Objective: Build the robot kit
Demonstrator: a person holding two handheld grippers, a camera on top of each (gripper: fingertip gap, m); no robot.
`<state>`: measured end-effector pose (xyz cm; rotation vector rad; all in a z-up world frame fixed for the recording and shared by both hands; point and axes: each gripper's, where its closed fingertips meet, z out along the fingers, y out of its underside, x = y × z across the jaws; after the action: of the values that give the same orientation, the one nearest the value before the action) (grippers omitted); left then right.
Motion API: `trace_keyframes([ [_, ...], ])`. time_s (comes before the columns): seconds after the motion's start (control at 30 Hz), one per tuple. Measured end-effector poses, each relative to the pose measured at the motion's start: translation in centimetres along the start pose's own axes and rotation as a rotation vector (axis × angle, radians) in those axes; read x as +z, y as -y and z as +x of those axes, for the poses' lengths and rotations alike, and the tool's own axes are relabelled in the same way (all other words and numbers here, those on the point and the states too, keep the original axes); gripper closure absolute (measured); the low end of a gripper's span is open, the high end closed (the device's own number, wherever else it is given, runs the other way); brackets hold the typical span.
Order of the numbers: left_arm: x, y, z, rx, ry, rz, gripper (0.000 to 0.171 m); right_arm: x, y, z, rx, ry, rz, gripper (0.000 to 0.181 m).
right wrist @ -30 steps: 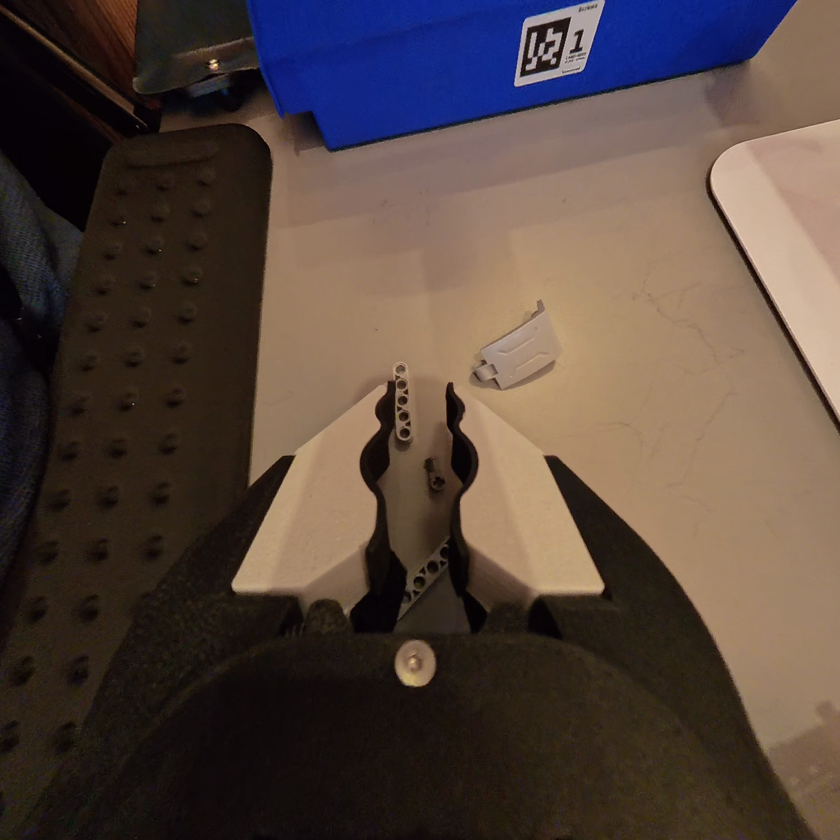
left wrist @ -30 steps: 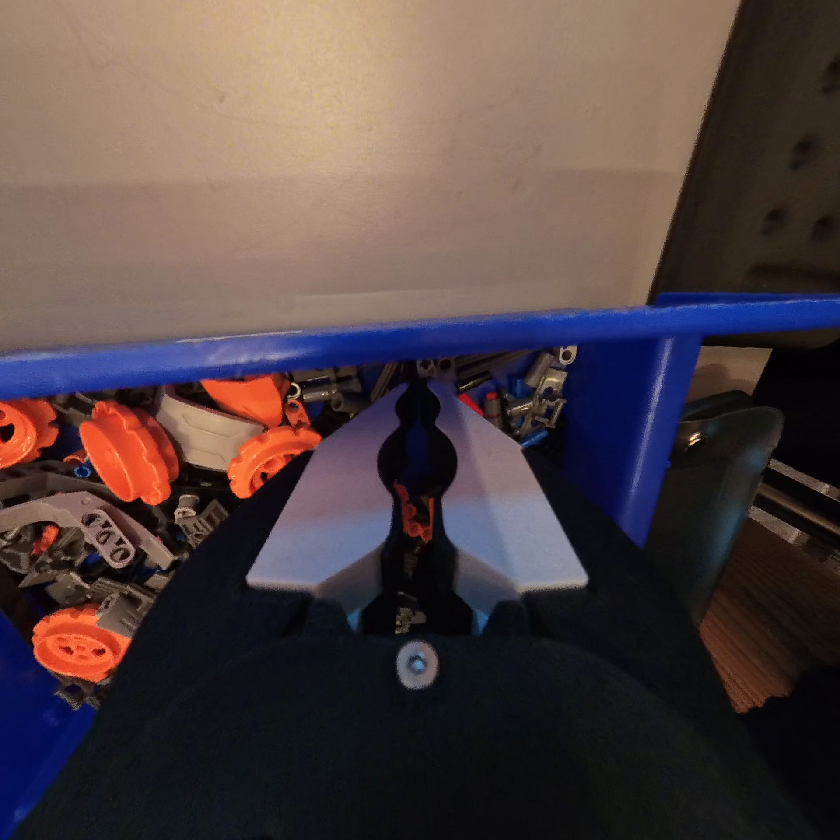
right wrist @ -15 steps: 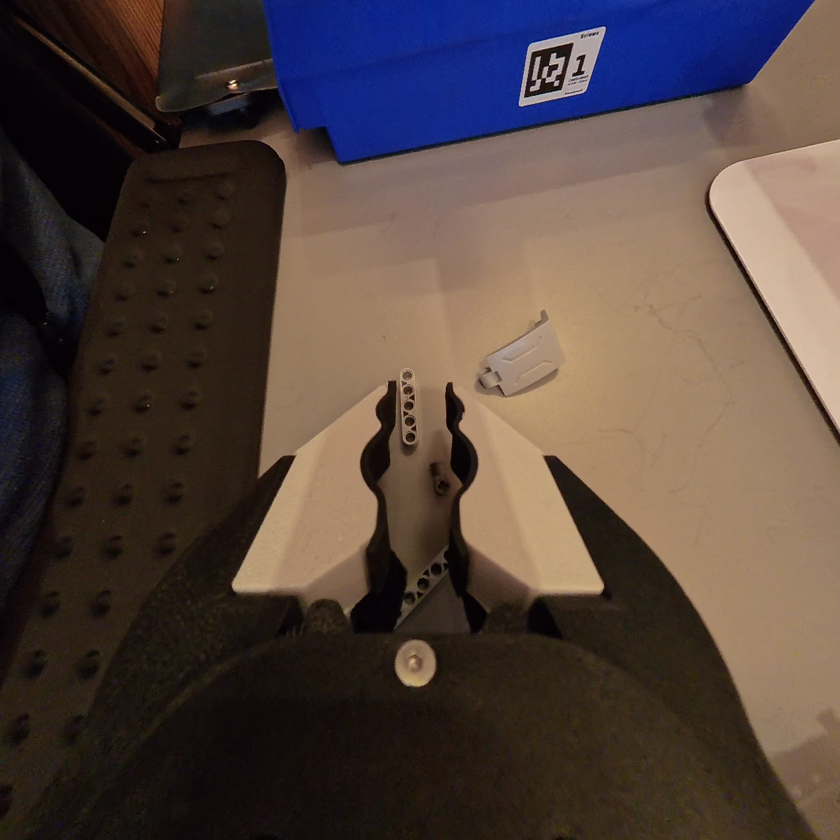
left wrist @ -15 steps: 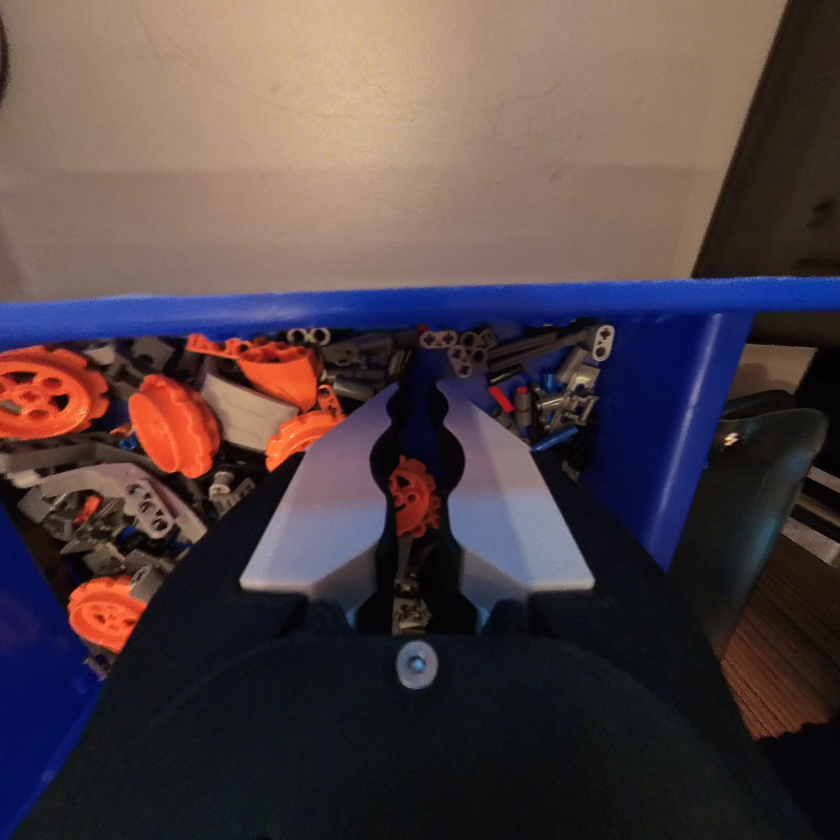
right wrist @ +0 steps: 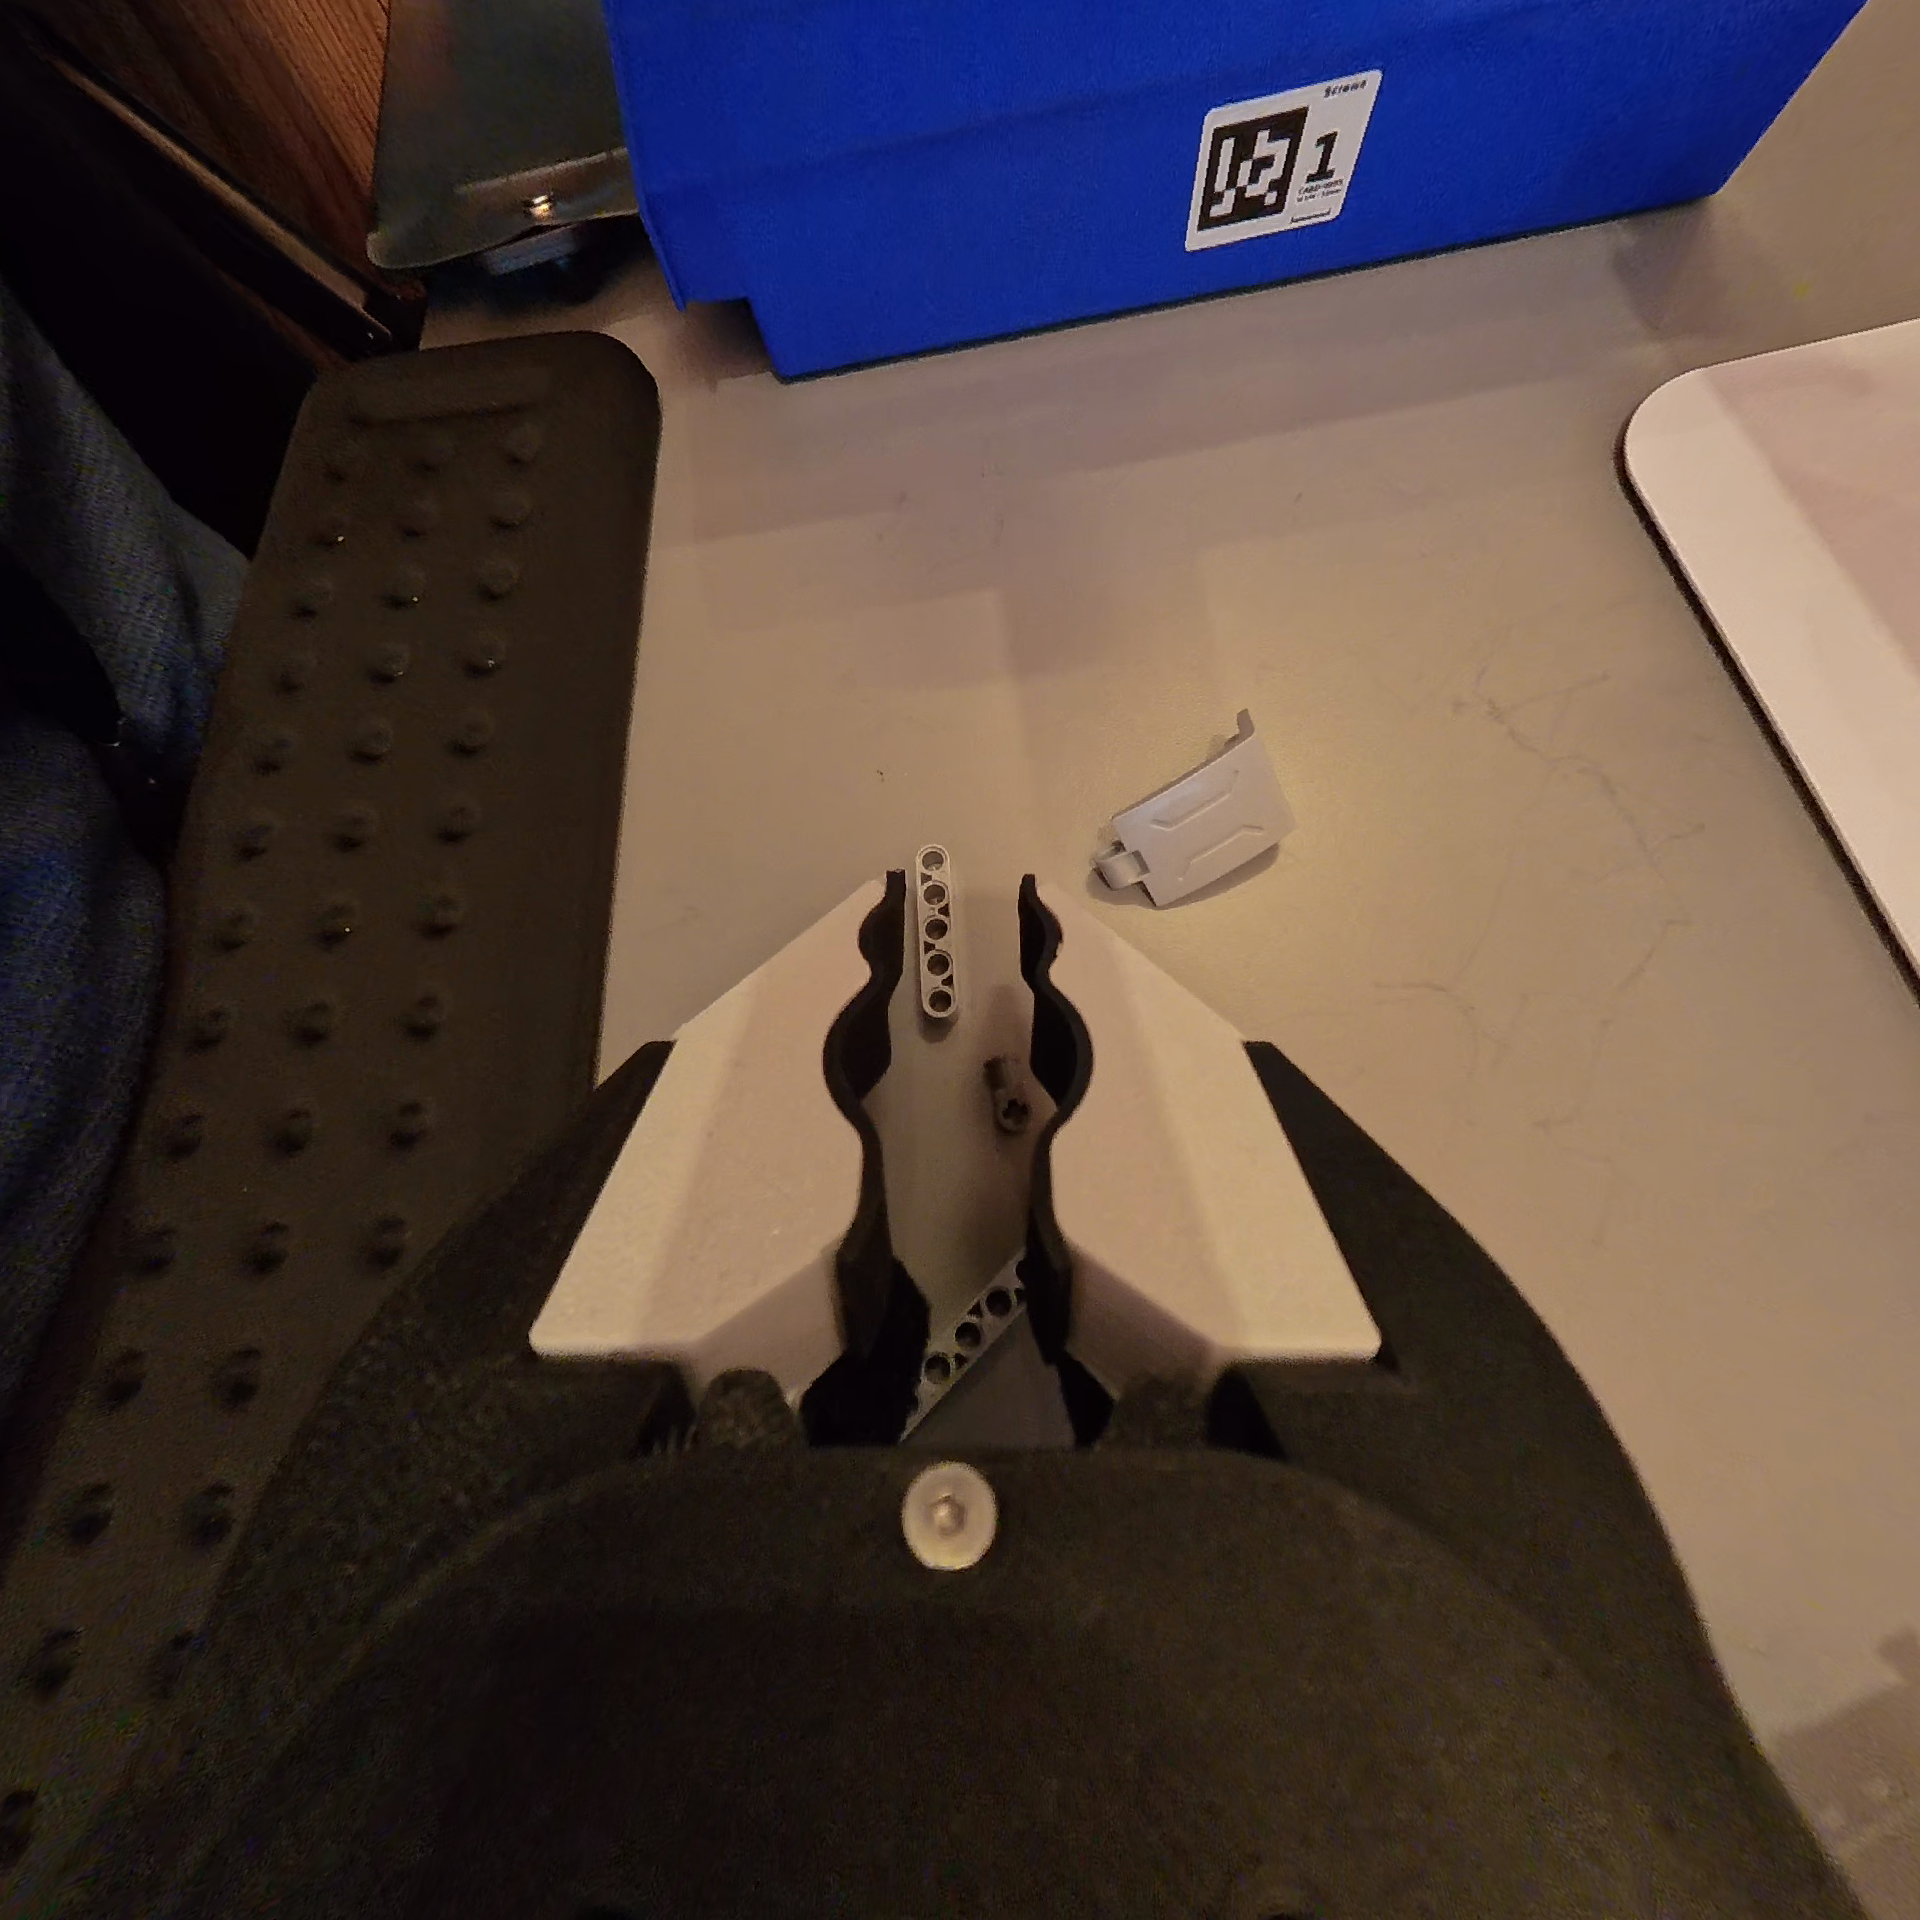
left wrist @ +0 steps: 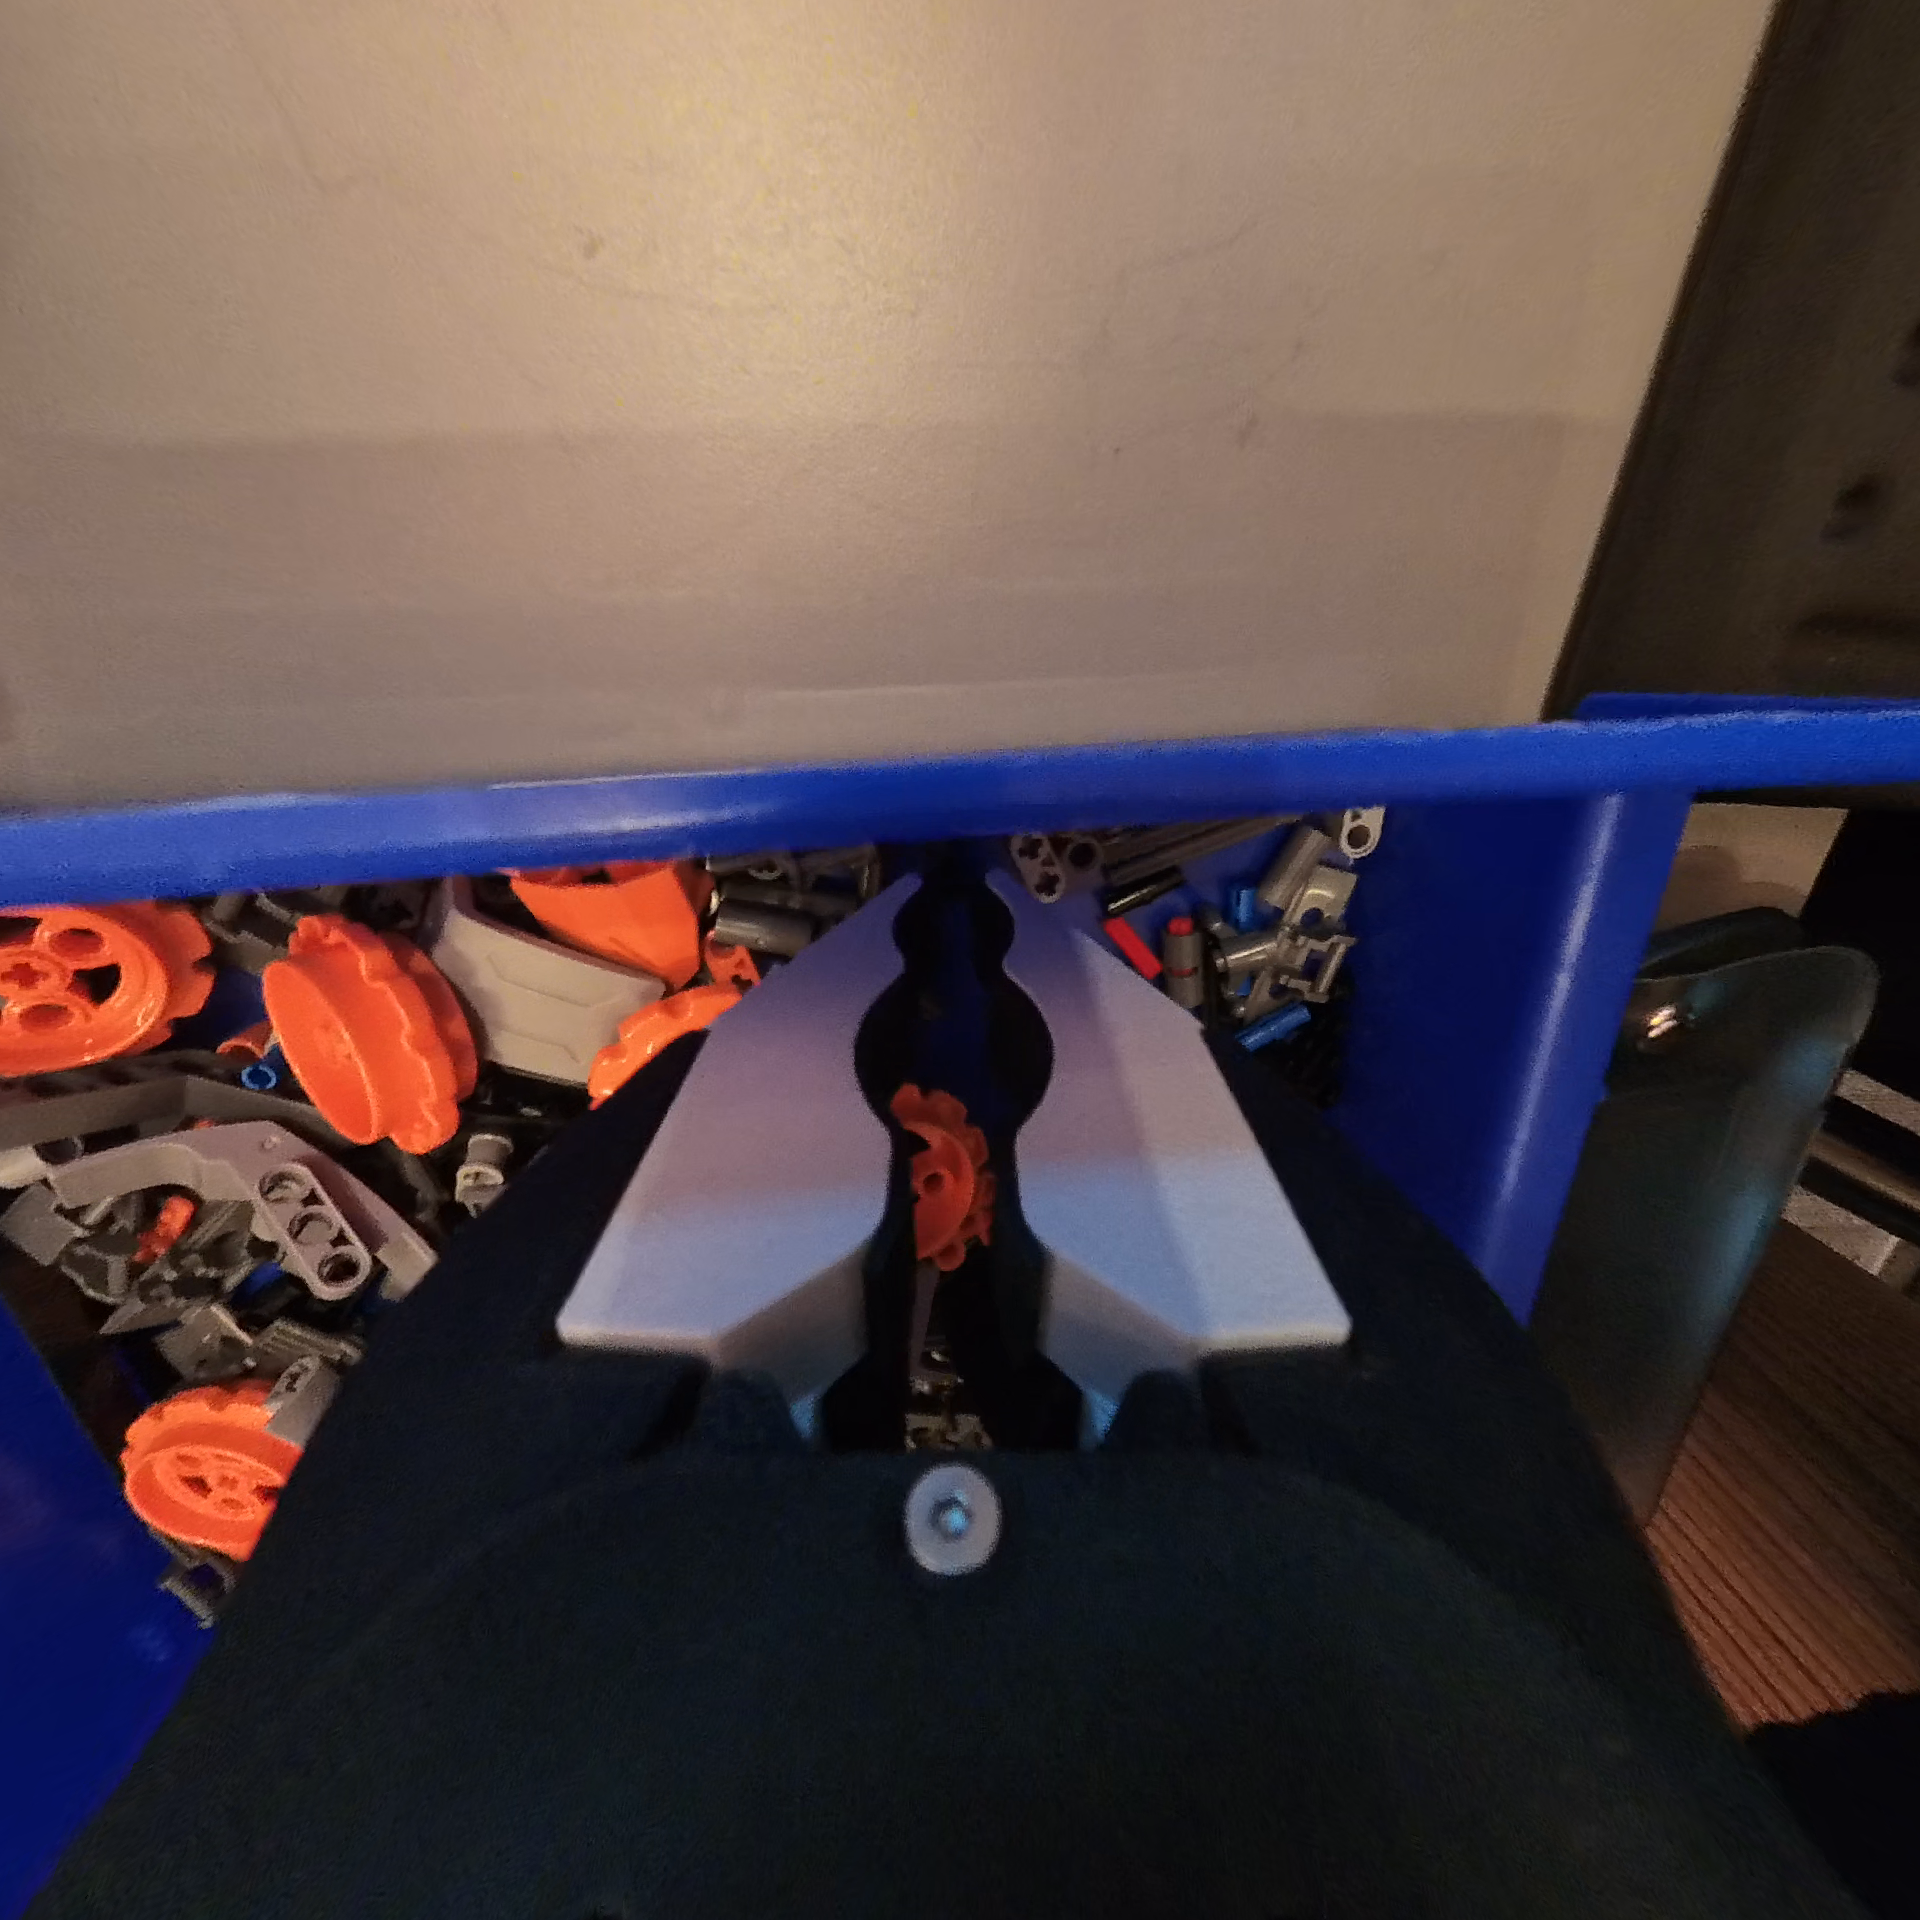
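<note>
Left wrist view: left gripper sits inside the blue bin, jaws nearly closed, pinching a small orange gear midway along the pads; loose orange wheels and grey parts lie around it. Right wrist view: right gripper hovers above the grey table, jaws parted, holding nothing; a light grey holed beam lies between the tips, a small dark pin farther back, a grey curved panel just right
</note>
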<state>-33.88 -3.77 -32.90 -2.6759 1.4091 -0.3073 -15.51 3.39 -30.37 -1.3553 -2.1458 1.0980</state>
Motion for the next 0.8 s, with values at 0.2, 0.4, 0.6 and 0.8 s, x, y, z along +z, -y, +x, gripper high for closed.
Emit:
trace_keyframes([
  [0.2, -1.7, -0.6, 0.1, -0.036, -0.023, 0.033, 0.17, -0.4, 0.9, -0.1, -0.01, -0.01, 0.036, 0.161],
  [0.4, -8.2, 2.0, 0.6, -0.028, 0.051, 0.245, 0.17, -1.5, 6.2, -0.3, -0.032, -0.066, 0.211, 0.159],
  [0.6, -12.6, 7.0, 2.9, 0.075, 0.2, 0.383, 0.169, -1.2, 13.4, -0.9, 0.039, -0.027, 0.404, 0.158],
  [0.8, -11.9, 11.1, 5.1, 0.152, 0.251, 0.395, 0.169, 0.5, 15.8, -1.2, 0.049, -0.001, 0.426, 0.162],
])
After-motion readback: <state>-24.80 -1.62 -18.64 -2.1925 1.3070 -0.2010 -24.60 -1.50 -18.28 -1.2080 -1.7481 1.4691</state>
